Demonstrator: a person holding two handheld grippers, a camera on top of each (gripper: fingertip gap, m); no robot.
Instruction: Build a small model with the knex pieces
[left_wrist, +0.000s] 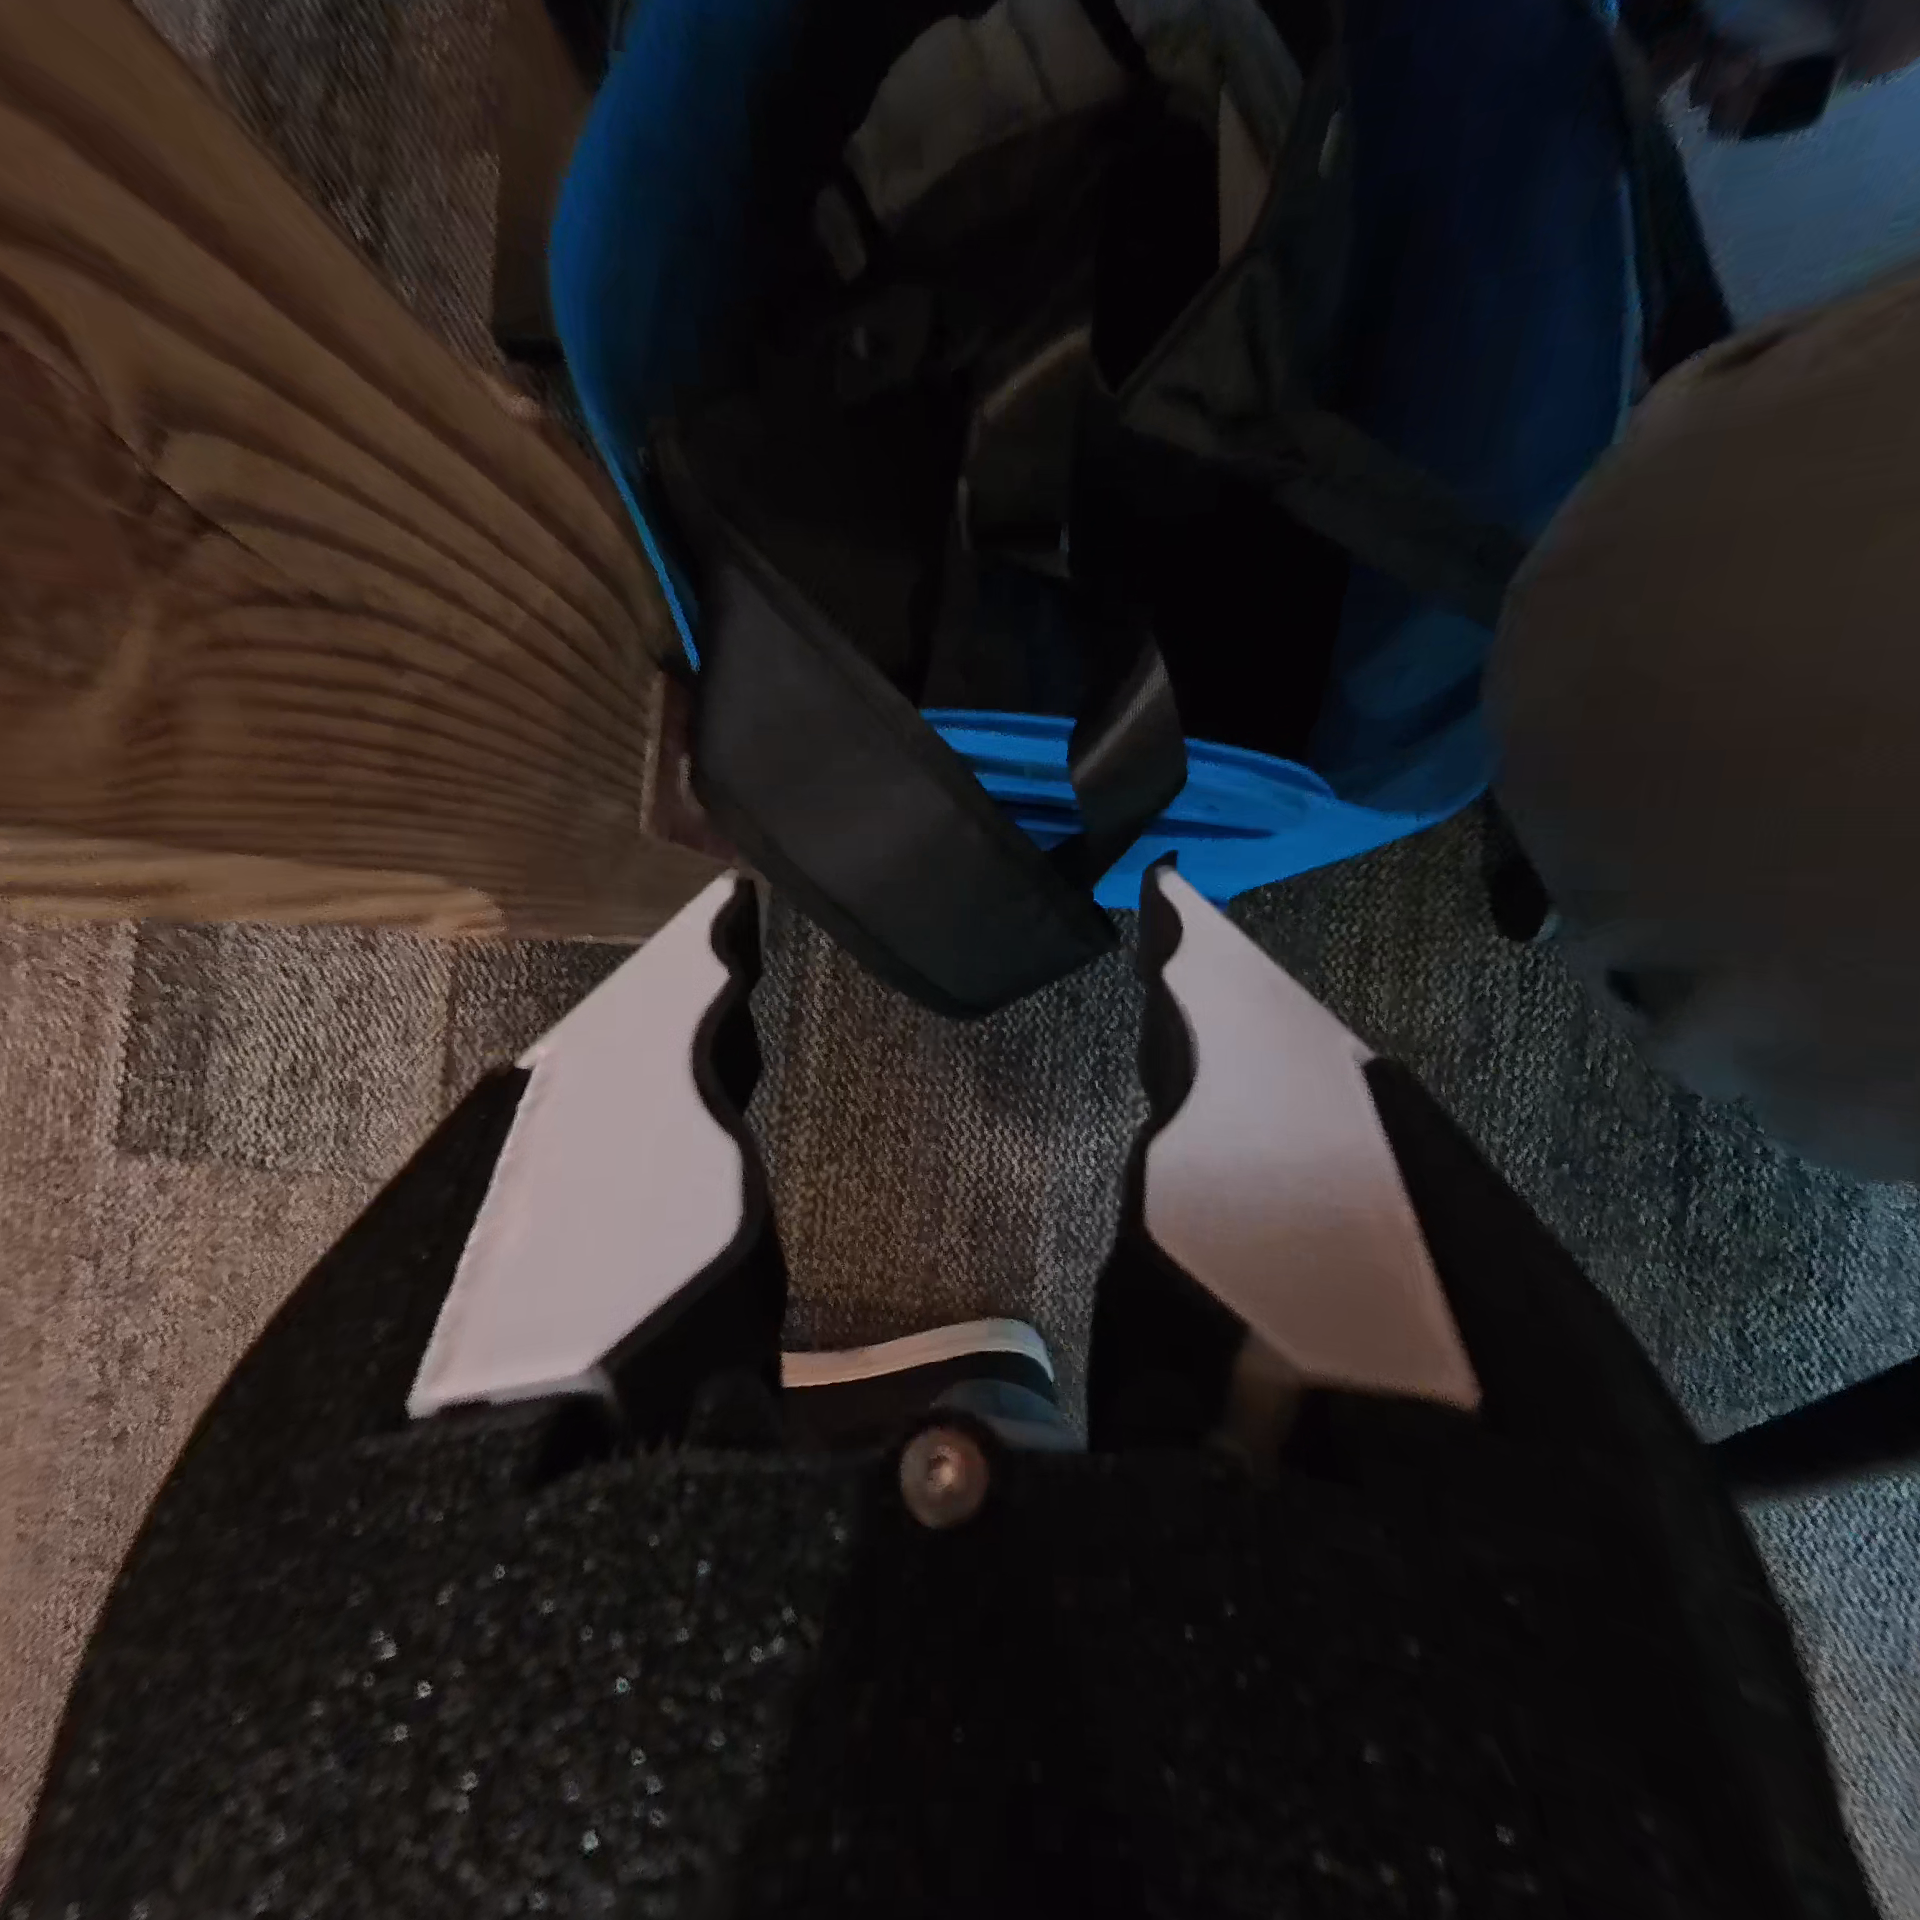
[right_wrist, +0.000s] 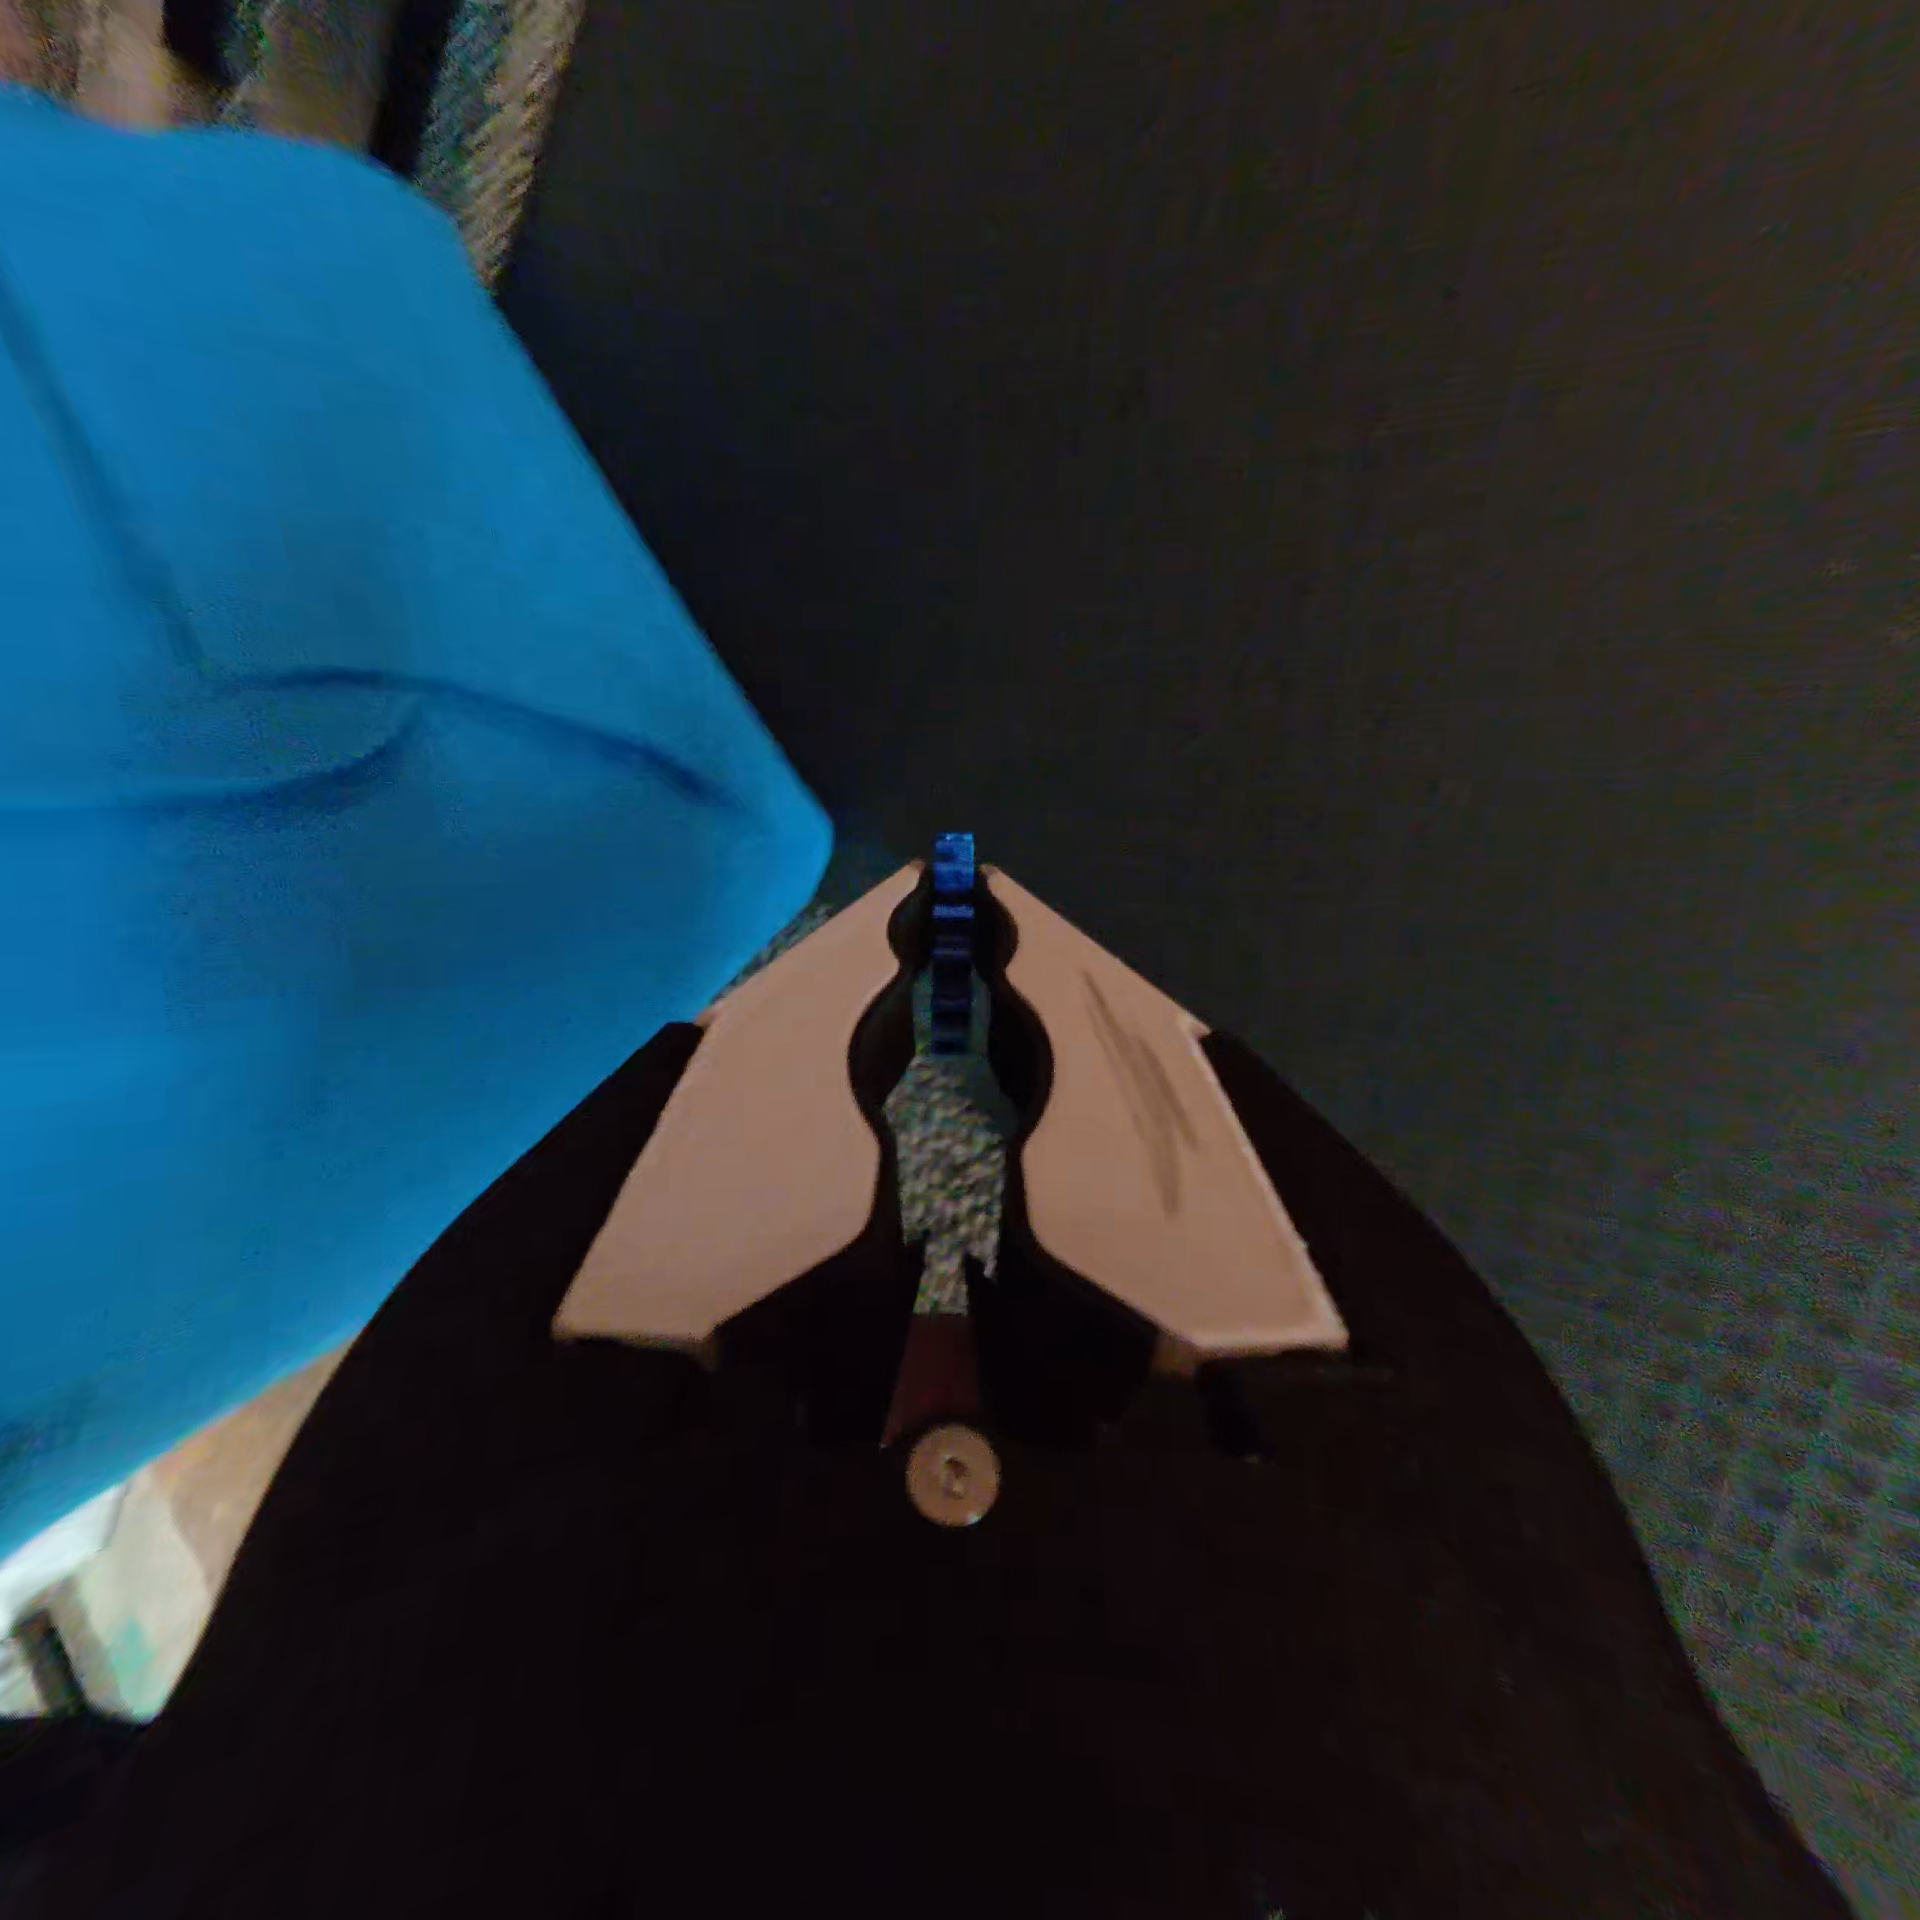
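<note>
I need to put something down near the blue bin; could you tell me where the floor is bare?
Bare carpet lies before the blue bin, between the left gripper's fingers. Crowded: wooden panel left, black strap overhanging.

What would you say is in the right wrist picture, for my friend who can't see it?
The right tool is shut on a thin, ridged blue strip pinched edge-on between its pale fingertips. A big bright blue container fills the left side, blurred, with speckled grey carpet below and a dark surface behind.
</note>
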